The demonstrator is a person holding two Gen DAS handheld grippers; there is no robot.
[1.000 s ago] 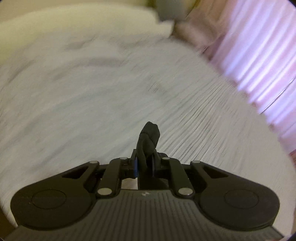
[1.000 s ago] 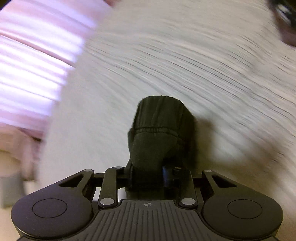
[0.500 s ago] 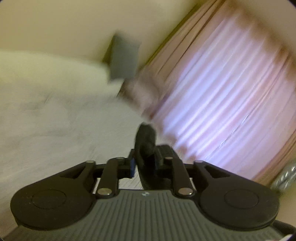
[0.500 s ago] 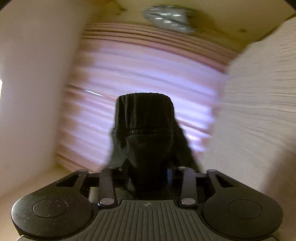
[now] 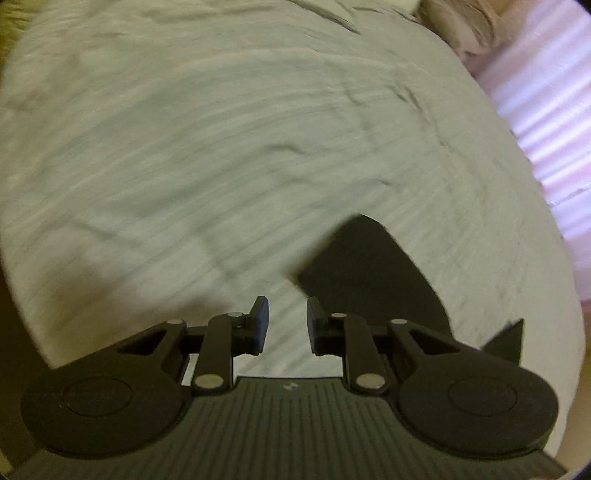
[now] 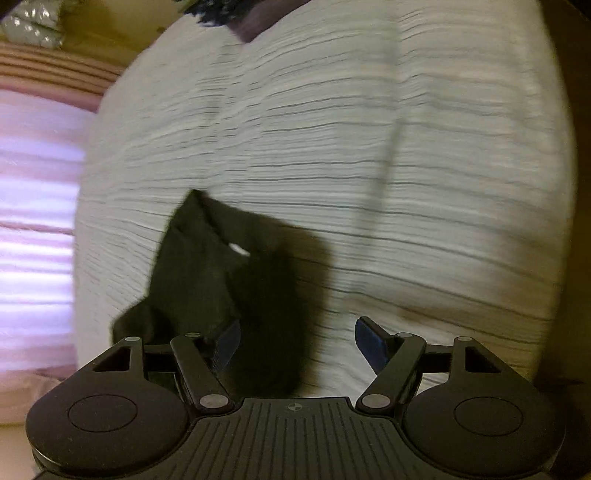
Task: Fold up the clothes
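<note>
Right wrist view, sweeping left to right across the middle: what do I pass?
Pink pleated curtain → black cloth garment lying on the bed → white ribbed bedspread → dark strip past the bed's right edge.

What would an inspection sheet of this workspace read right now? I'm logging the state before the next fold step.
Surface: white ribbed bedspread, wrinkled, covering the bed.
Job's things: black garment lying on the bedspread, also seen in the left wrist view; folded or not cannot be told through blur.
Clutter: dark items at the bed's far edge, too blurred to name.
Grippers: left gripper open, nothing between its fingers; right gripper open wide, the garment partly in front of its left finger.
Cables: nothing seen.
Surroundings: pink curtains beside the bed; a silvery object on the floor.
</note>
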